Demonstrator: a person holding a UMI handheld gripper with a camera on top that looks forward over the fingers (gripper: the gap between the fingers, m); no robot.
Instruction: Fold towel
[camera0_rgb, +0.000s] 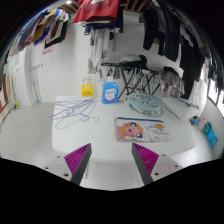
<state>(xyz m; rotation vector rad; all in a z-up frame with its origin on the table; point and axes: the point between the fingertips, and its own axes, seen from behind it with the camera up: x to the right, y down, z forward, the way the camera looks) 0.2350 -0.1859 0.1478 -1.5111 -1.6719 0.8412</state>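
My gripper (112, 150) is open and empty, held above the white table (110, 135). Its magenta pads (80, 158) stand wide apart with bare table between them. Just ahead of the right finger lies a flat rectangular piece with a colourful printed picture (140, 128), spread on the table; I cannot tell whether it is the towel. No other towel is plain to see.
White wire hangers (72, 110) lie on the table ahead left. Further back are a yellow packet (87, 90), a blue packet (110, 92) and a clear plastic bag (141, 103). A drying rack (135, 70) stands behind. Clothes (165, 25) hang above. A blue object (205, 128) lies at the right.
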